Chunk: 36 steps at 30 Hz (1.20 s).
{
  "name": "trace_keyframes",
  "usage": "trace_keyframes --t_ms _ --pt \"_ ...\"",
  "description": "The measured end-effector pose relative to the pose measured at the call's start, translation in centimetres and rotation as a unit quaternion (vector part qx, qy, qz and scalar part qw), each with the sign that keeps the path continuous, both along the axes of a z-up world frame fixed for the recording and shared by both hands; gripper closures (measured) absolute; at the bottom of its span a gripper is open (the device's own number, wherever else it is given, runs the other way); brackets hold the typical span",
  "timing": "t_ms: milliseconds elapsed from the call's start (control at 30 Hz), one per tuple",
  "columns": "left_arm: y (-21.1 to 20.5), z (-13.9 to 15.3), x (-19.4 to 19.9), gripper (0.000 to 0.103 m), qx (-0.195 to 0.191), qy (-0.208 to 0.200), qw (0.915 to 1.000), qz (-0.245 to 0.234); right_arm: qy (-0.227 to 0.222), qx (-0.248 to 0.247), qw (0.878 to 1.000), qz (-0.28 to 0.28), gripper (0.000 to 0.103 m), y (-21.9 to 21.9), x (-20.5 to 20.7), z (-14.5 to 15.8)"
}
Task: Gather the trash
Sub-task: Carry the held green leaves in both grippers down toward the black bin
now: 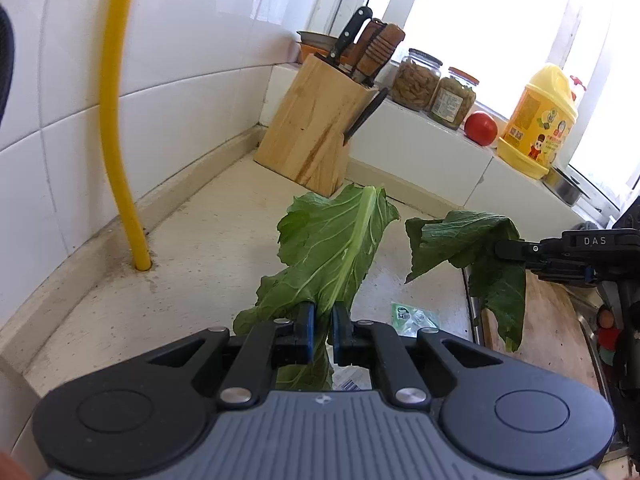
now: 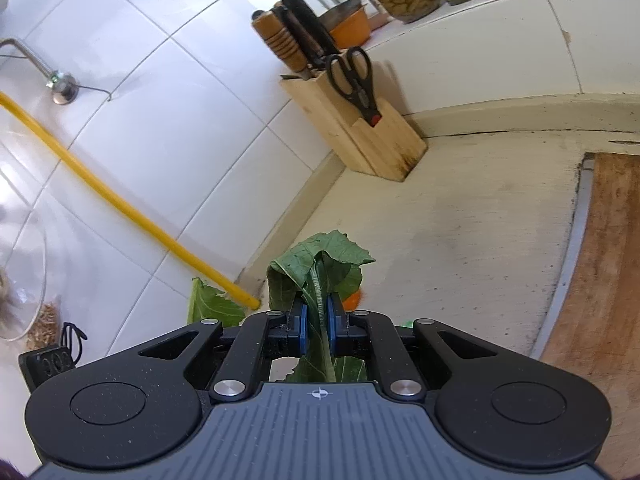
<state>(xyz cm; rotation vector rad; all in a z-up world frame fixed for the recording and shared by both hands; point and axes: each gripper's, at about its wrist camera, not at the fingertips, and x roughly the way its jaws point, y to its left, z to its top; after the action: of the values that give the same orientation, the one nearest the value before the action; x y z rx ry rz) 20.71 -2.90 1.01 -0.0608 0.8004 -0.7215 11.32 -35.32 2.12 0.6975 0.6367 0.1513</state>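
The black right gripper (image 2: 318, 326) with blue pads pinches a limp green leaf (image 2: 320, 270) above the beige counter (image 2: 460, 240), near its tiled back edge.

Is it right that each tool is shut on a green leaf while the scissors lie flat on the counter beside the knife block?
Not quite. The left tool and right tool each grip a green leaf, but the scissors stand slotted in the knife block, not flat on the counter. The right wrist view shows it.
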Motion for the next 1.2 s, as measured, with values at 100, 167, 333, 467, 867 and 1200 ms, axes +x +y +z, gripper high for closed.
trace_keyframes --t_ms 100,167,333,467,867,1200 --pt "0.8 0.3 -0.4 0.095 -0.002 -0.004 1.0000 0.009 -0.002 -0.003 1.000 0.007 0.089 0.6 0.2 0.3" --pt "1.5 0.4 -0.8 0.095 -0.004 -0.006 0.9999 0.014 -0.004 -0.003 1.000 0.012 0.089 1.0 0.3 0.5" --pt "3.4 0.9 -1.7 0.095 -0.006 -0.011 0.9994 0.031 -0.009 -0.005 0.999 0.031 0.089 2.7 0.6 1.0" --pt "5.0 1.4 -2.6 0.095 -0.012 -0.017 0.9988 0.044 -0.014 -0.007 0.999 0.048 0.089 4.1 0.9 1.7" --pt "11.4 2.4 -6.2 0.095 -0.019 -0.026 0.9946 0.099 -0.017 -0.005 0.990 0.138 0.089 11.7 2.3 2.3" --pt "17.5 1.7 -9.3 0.095 -0.012 -0.019 0.9878 0.154 0.000 0.007 0.975 0.224 0.089 19.6 3.4 1.1"
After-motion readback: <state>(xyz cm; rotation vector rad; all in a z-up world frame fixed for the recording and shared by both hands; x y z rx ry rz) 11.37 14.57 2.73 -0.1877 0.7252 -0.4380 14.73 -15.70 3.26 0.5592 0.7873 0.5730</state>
